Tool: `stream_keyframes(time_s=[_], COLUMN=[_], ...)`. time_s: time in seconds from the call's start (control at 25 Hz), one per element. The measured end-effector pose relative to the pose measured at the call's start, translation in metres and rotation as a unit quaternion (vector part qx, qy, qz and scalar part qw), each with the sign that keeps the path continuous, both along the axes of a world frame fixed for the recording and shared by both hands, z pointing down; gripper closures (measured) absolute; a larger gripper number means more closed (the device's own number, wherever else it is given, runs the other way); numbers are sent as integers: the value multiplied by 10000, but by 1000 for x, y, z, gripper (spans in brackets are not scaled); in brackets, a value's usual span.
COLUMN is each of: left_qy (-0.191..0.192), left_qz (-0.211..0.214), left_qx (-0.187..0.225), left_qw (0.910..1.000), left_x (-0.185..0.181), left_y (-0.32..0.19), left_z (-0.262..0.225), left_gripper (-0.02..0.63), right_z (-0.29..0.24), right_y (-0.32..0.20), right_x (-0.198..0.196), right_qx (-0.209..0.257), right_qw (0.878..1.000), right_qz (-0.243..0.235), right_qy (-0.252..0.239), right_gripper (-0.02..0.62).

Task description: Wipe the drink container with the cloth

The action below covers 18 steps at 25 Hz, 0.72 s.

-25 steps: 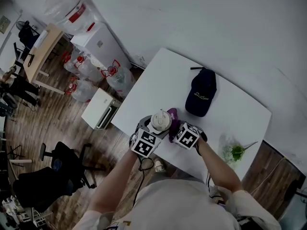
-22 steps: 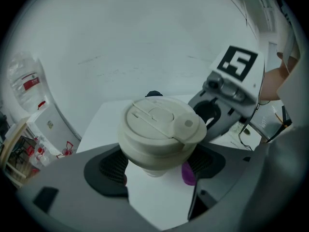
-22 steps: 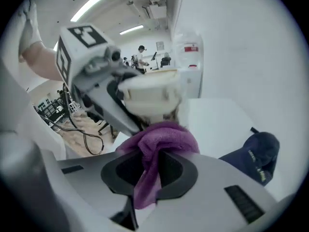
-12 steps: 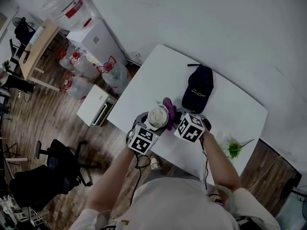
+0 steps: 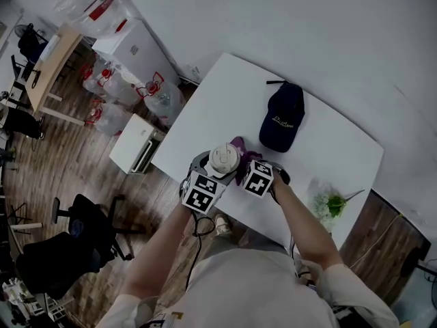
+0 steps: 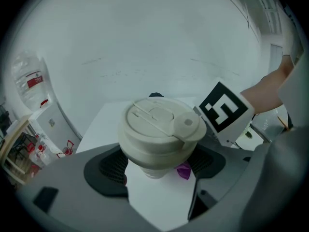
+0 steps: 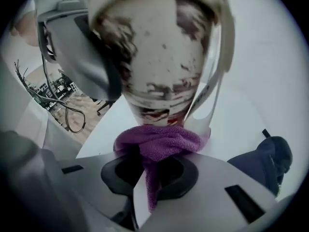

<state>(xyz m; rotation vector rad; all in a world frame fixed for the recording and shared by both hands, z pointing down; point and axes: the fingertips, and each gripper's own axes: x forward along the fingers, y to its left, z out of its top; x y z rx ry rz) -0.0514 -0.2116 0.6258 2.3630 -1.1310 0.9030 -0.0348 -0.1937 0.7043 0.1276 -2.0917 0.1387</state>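
Observation:
A white lidded drink cup (image 5: 223,158) with brown stains down its side (image 7: 164,71) is held up over the near edge of the white table (image 5: 328,149). My left gripper (image 6: 157,166) is shut on the cup (image 6: 159,134), its pads against the body below the lid. My right gripper (image 7: 154,175) is shut on a purple cloth (image 7: 157,144), bunched against the lower side of the cup. In the head view the cloth (image 5: 240,149) shows beside the cup, with the right gripper (image 5: 251,173) just right of the left gripper (image 5: 212,180).
A dark blue cap (image 5: 281,118) lies on the table beyond the cup. A small green plant sprig (image 5: 333,202) lies at the table's right near edge. Left of the table stand a white cabinet (image 5: 133,152), water bottles (image 5: 160,101) and an office chair (image 5: 82,231).
Cup and both grippers have shifted slightly left and away. The right gripper with the cloth has moved along the cup's side, first up beside the lid, then back down.

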Motion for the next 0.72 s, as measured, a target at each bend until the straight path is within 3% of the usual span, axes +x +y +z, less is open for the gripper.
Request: stream_keyframes(time_s=[0.4, 0.72], left_qy=[46, 113], left_qz=[62, -94], left_qx=[-119, 114], left_qw=[9999, 9998], left_x=[3, 0], left_y=[-6, -1], left_z=[-10, -5], left_gripper=[213, 212], right_z=[-89, -154], right_y=[-6, -8], right_x=[11, 31], right_qx=[539, 467], right_qw=[9945, 9757], right_qz=[542, 1310], right_qy=[-722, -1692], right_gripper=[512, 514])
